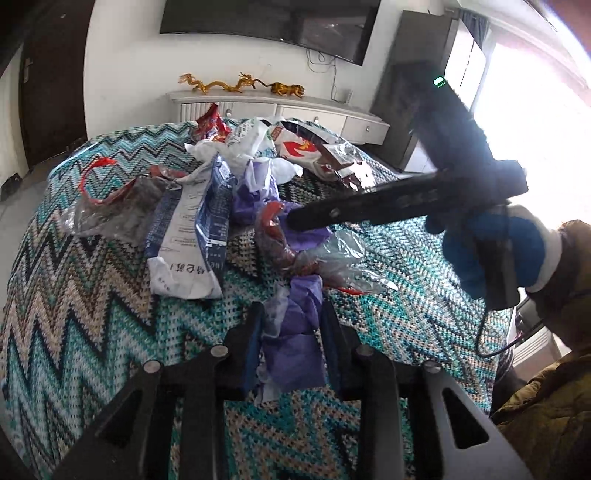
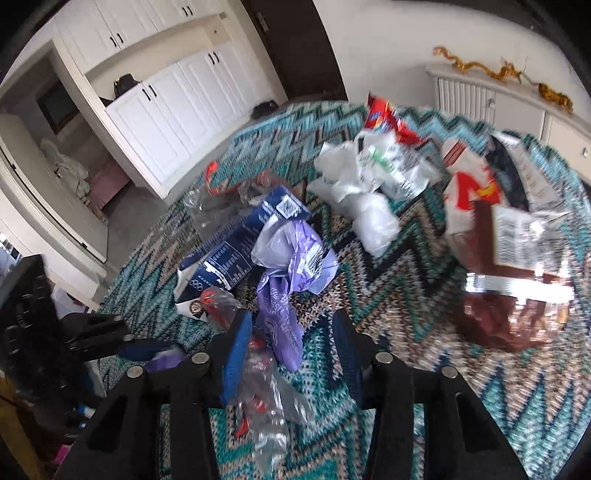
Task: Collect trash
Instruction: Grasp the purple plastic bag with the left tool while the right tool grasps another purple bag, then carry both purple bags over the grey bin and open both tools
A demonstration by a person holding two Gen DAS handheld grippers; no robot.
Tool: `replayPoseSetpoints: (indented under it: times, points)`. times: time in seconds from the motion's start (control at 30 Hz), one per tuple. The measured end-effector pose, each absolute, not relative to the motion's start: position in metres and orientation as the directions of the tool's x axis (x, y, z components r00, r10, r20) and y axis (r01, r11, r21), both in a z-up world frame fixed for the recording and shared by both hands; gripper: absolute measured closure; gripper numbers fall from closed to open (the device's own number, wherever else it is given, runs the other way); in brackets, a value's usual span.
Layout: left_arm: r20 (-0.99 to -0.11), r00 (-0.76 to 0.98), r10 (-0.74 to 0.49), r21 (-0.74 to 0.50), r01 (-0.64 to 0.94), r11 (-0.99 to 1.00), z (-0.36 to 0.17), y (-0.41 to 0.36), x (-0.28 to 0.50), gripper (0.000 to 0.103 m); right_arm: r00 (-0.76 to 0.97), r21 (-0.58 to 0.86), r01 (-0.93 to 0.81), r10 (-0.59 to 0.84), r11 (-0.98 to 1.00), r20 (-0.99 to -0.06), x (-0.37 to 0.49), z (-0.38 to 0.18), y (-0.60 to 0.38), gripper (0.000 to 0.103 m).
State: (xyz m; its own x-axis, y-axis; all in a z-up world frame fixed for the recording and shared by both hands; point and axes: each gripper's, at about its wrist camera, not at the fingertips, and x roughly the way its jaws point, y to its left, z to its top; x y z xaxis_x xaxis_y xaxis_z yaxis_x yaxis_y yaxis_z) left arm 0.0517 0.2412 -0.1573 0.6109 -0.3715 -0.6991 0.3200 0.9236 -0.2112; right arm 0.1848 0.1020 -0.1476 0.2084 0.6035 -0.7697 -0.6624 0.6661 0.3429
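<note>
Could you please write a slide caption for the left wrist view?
Left gripper closes around a purple wrapper amid trash on a zigzag blanket.

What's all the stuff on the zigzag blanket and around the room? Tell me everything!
blanket: one, teal zigzag, under everything
purple bag: one, crumpled, nearest
more purple plastic: mid-pile
carton: one, blue-and-white, flattened, left of middle
clear wrappers: at least two, red-printed, middle and left
white bags: a few, far side
snack bag: one, red, far edge
red-and-white bag: one, far right
brown wrapper: one, shiny, far right
gold figurines: three, on the white cabinet
TV: one, black, wall
left gripper: black, blue pads, pinching the purple bag
right gripper: black, jaws apart over wrappers
gloved hand: blue-and-white, holding the right gripper
</note>
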Motion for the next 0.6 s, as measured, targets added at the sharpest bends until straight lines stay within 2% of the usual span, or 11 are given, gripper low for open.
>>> replayPoseSetpoints:
  times: [0.07, 0.13, 0.47, 0.6]
  points:
    - [-0.694, 0.621, -0.364, -0.210, 0.310, 0.927, -0.153, 0.243, 0.048, 0.074, 0.184, 0.356, -0.661, 0.603, 0.661, -0.776, 0.187, -0.152, 0.105, 0.083]
    - [-0.687, 0.636, -0.351, -0.202, 0.297, 0.933, -0.145, 0.245, 0.042, 0.074, 0.181, 0.356, -0.664, 0.603, 0.658, -0.777, 0.186, -0.152, 0.107, 0.091]
    - [-0.629, 0.720, -0.292, -0.144, 0.262, 0.954, -0.091, 0.240, 0.032, 0.075, 0.319, 0.336, -0.694, 0.691, 0.636, -0.649, 0.152, -0.086, 0.067, 0.094]
    - [-0.618, 0.733, -0.284, -0.108, 0.278, 0.954, -0.068, 0.219, 0.040, 0.075, 0.395, 0.343, -0.665, 0.702, 0.664, -0.592, 0.132, -0.062, 0.020, 0.094]
